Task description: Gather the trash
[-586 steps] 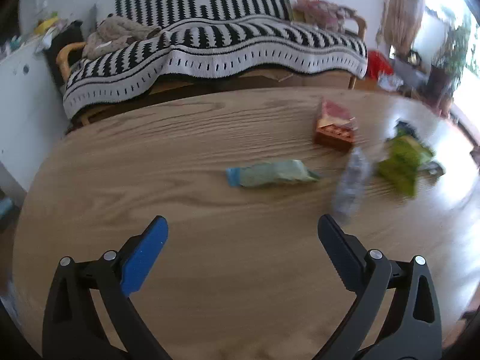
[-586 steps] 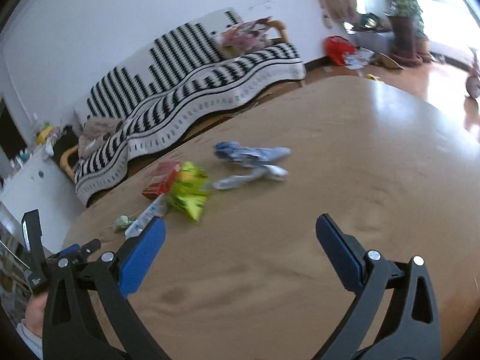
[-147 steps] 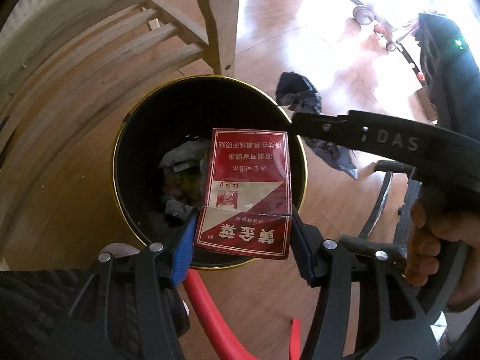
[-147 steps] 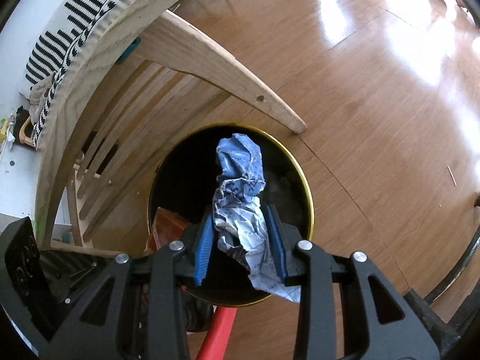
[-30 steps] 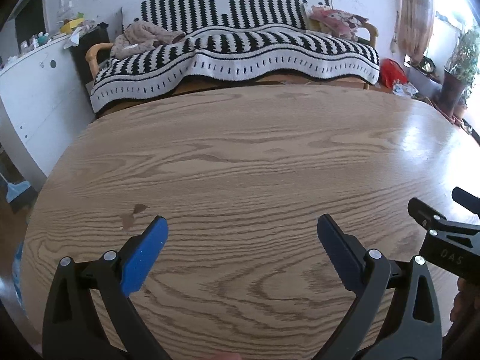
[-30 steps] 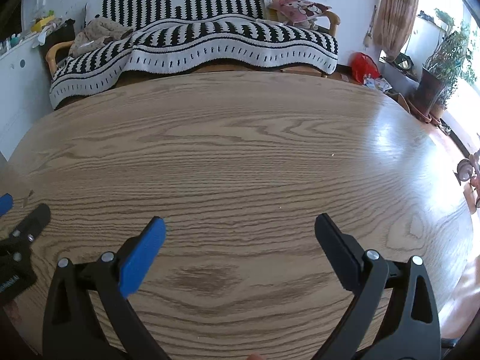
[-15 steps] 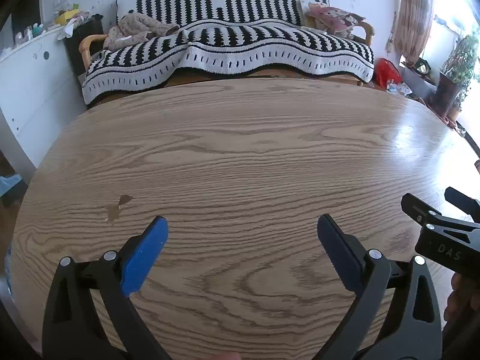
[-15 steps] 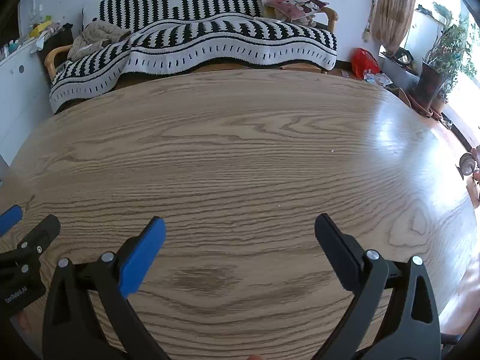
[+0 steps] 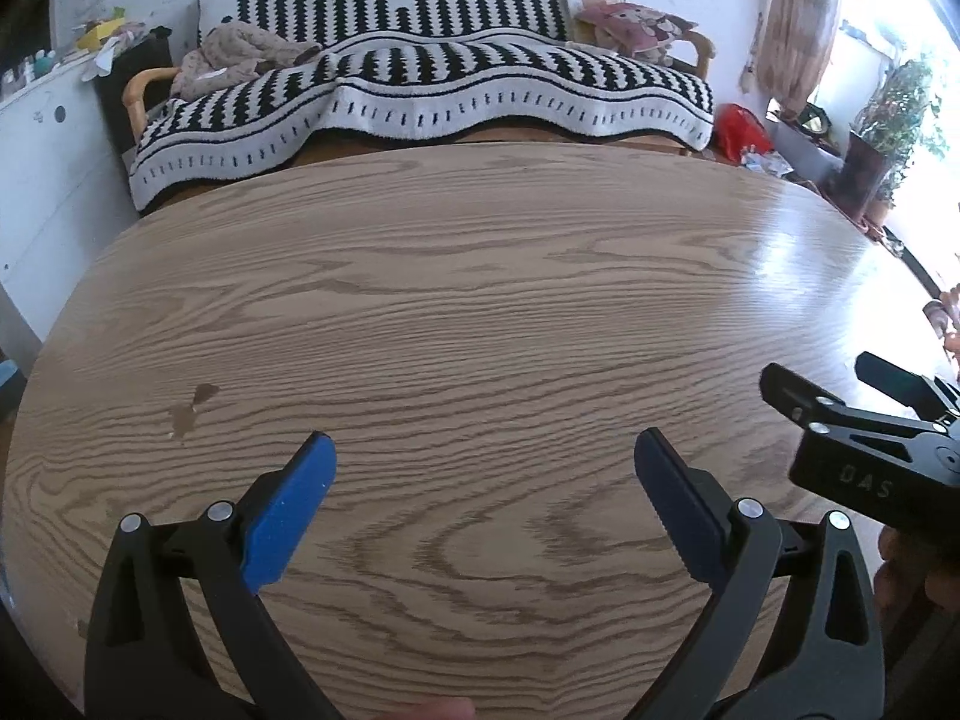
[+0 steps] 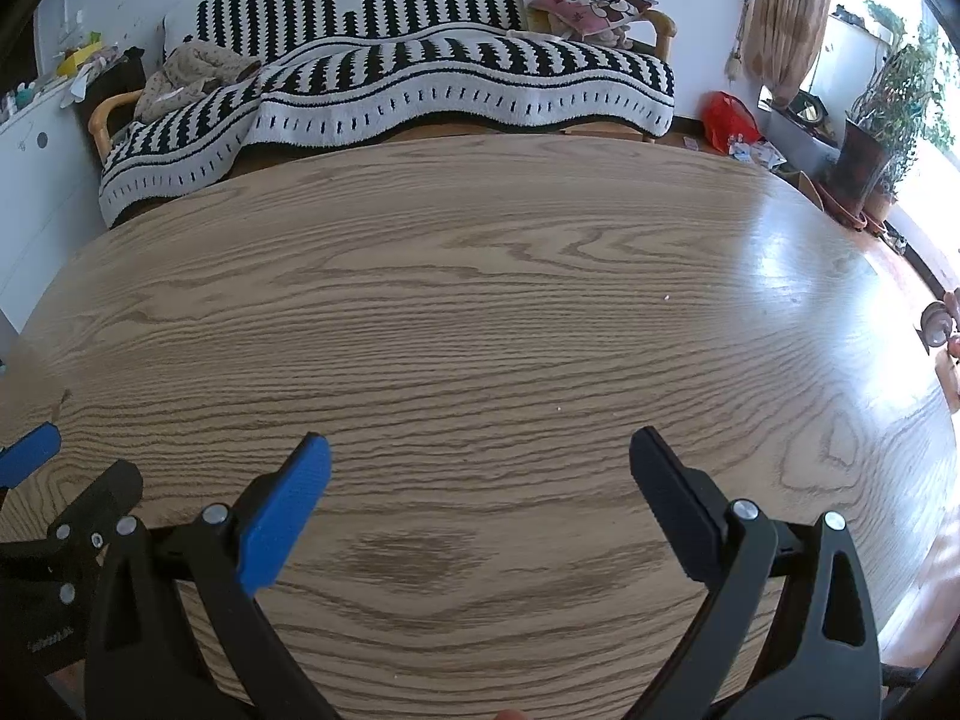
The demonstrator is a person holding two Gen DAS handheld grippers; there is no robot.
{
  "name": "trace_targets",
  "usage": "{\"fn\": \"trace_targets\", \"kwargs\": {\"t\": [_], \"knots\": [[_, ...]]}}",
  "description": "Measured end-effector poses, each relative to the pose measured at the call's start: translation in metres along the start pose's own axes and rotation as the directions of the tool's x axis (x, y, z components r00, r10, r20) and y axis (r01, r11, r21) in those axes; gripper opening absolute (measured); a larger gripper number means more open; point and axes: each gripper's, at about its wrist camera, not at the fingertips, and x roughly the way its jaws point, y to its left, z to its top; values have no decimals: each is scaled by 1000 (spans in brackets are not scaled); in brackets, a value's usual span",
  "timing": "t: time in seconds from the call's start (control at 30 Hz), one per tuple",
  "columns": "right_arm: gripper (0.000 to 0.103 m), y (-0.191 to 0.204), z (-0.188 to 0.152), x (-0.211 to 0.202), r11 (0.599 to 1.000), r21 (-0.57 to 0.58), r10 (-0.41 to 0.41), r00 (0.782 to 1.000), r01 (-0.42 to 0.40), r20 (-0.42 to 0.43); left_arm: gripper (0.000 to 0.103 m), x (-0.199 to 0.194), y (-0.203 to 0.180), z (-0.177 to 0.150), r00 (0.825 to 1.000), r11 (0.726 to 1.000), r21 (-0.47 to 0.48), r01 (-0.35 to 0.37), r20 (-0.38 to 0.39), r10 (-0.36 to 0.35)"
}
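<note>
Oak-grained wood fills both wrist views: an oval table point(image 9: 480, 312) whose grain lines run crosswise to the fingers. Left gripper point(image 9: 485, 495) is spread wide and grasps nothing, its blue pads point(image 9: 288, 510) apart above bare wood. Right gripper point(image 10: 480, 498) is likewise spread wide and empty. In the left wrist view the right gripper's body appears just right of the right-hand finger, bearing the raised letters "DAS". In the right wrist view the left gripper's black frame and one blue tip enter at the lower left; its lettering is too small to read. No trash shows on the tabletop in either view, so its place, heading and long axis cannot be told.

Ahead of the fingertips the wood runs to the far curved table edge. A small dark stain point(image 9: 191, 408) lies ahead and left of the left gripper's left finger. Sun glare brightens the surface ahead and to the right of both grippers.

Beyond the far edge stands a sofa under a black-and-white striped blanket point(image 10: 384, 72), with a printed cushion point(image 10: 585, 9) at its right end. A red bag point(image 10: 729, 114) sits on the floor to the right, near a potted plant point(image 10: 882, 120).
</note>
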Motion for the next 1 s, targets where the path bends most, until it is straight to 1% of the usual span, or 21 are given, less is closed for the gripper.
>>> {"fn": "trace_targets", "kwargs": {"t": [0.1, 0.13, 0.23, 0.27, 0.37, 0.5, 0.6, 0.8, 0.87, 1.0], "knots": [[96, 0, 0, 0, 1000, 2, -2, 1000, 2, -1, 97, 1, 1, 0, 1000, 1000, -9, 9, -14, -9], [96, 0, 0, 0, 1000, 3, -1, 1000, 1, -1, 97, 2, 2, -1, 1000, 1000, -13, 1, -16, -1], [96, 0, 0, 0, 1000, 1, -2, 1000, 2, -1, 97, 1, 1, -1, 997, 996, 23, -81, 12, 81], [96, 0, 0, 0, 1000, 1, -2, 1000, 2, 0, 97, 0, -1, -1, 995, 995, 38, -94, 20, 93], [96, 0, 0, 1, 1000, 2, -1, 1000, 1, -2, 97, 1, -2, -1, 997, 996, 35, -81, 8, 81], [96, 0, 0, 1, 1000, 0, -4, 1000, 4, -1, 97, 5, -3, -3, 995, 994, 50, -101, -9, 102], [96, -2, -1, 1, 1000, 2, -1, 1000, 1, -4, 97, 5, -3, -3, 996, 996, 45, -82, -19, 83], [96, -2, -1, 1, 1000, -3, -2, 1000, 2, -3, 97, 7, 1, -4, 999, 999, 2, -40, -34, 40], [96, -2, -1, 1, 1000, -1, -2, 1000, 2, -3, 97, 4, 1, -5, 998, 998, -9, -59, -18, 59], [96, -3, -1, 1, 1000, -2, -2, 1000, 2, -3, 97, 5, -4, -6, 999, 999, 15, -28, -28, 28]]}}
